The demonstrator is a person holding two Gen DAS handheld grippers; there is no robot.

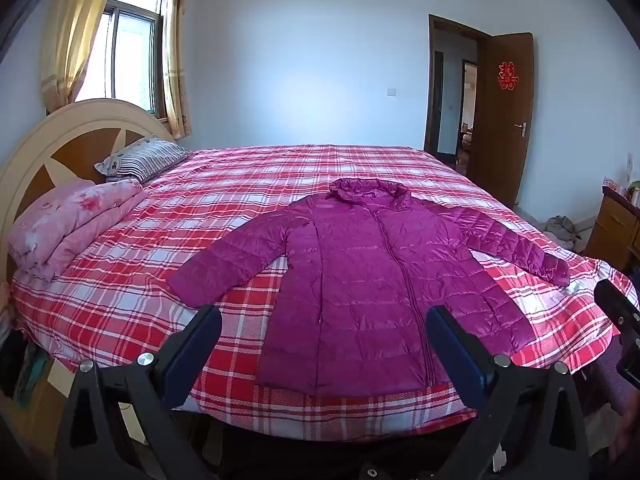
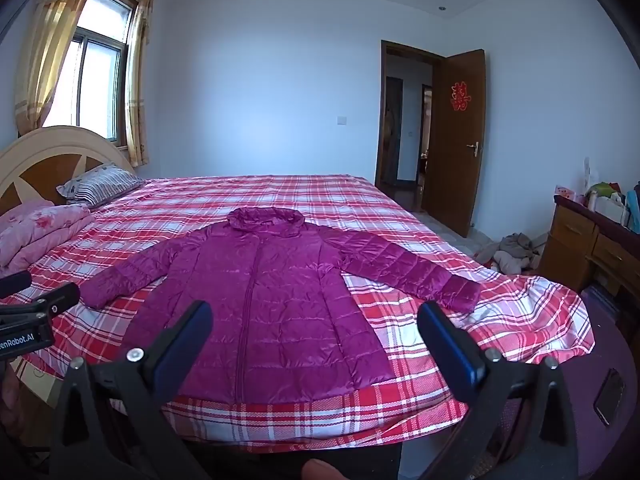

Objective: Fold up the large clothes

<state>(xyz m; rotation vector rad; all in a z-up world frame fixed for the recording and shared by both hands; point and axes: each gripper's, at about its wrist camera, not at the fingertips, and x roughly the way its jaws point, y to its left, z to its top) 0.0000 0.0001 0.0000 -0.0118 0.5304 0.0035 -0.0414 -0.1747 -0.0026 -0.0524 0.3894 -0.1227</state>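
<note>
Daylight enters through the curtained window (image 1: 132, 40) at upper left in both views, its panes blown out to white. The pale blue-white back wall (image 2: 260, 100) is evenly lit, brightest near its middle and fading toward the corners. Soft sheen shows on the glossy magenta quilted jacket (image 1: 380, 280). Shadows are faint and diffuse. Fisheye distortion bows the red-and-white plaid bedspread (image 2: 400, 400) and the brown wooden door (image 1: 504, 116), and dark vignetting fills the frame corners. Focus is fairly sharp throughout.
</note>
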